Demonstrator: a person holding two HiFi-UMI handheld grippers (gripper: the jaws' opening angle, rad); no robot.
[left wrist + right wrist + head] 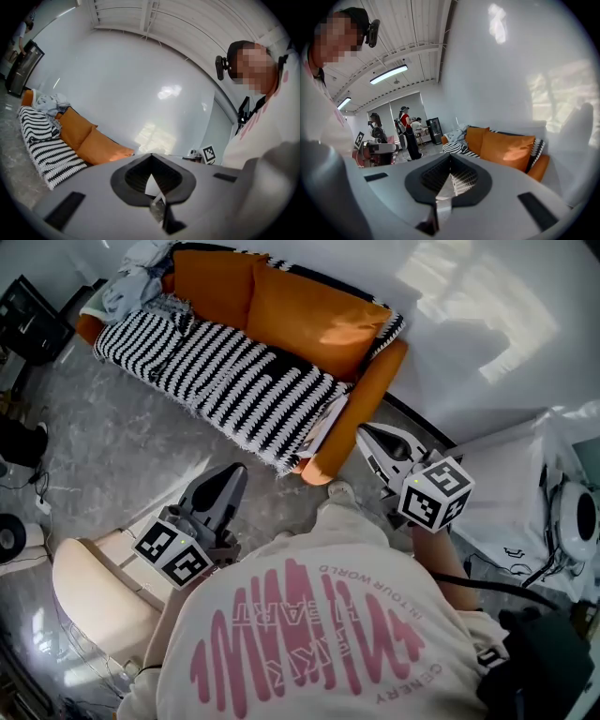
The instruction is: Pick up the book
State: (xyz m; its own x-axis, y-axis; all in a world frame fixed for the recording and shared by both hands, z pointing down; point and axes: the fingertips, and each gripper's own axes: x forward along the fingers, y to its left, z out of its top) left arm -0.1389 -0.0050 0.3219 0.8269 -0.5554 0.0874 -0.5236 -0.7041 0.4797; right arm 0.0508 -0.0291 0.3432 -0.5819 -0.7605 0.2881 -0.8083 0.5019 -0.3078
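Holding both tools out toward the sofa [373,381], the person stands just short of its front edge.

1. Left gripper [234,476]: jaws together, nothing between them. It hangs over the floor in front of the sofa and points at the fringe of the striped blanket [216,367].
2. Right gripper [364,435]: jaws fully together, empty. Its tip is near the outer side of the sofa's orange arm.
3. Book [322,430]: what appears to be a thin, pale book lies at the arm end of the sofa seat, between the blanket edge and the arm. One corner reaches the front edge of the seat. Title and thickness cannot be made out. Neither gripper touches it.
4. Two orange cushions [309,310] stand against the sofa back, well clear of the book.

Handling, as judged:
- Probably light. Stiff along the spine, but the covers and pages are likely to flex and fan if it is pinched at a loose corner.
- A smooth cover may slip between hard pads, and the soft seat will give under any downward pressure.
- Best hold: across the full thickness at or close to the spine, or at the edge nearest the seat front, where a jaw can get underneath.
- The right gripper is the nearer one. Its jaws must be opened before the approach.
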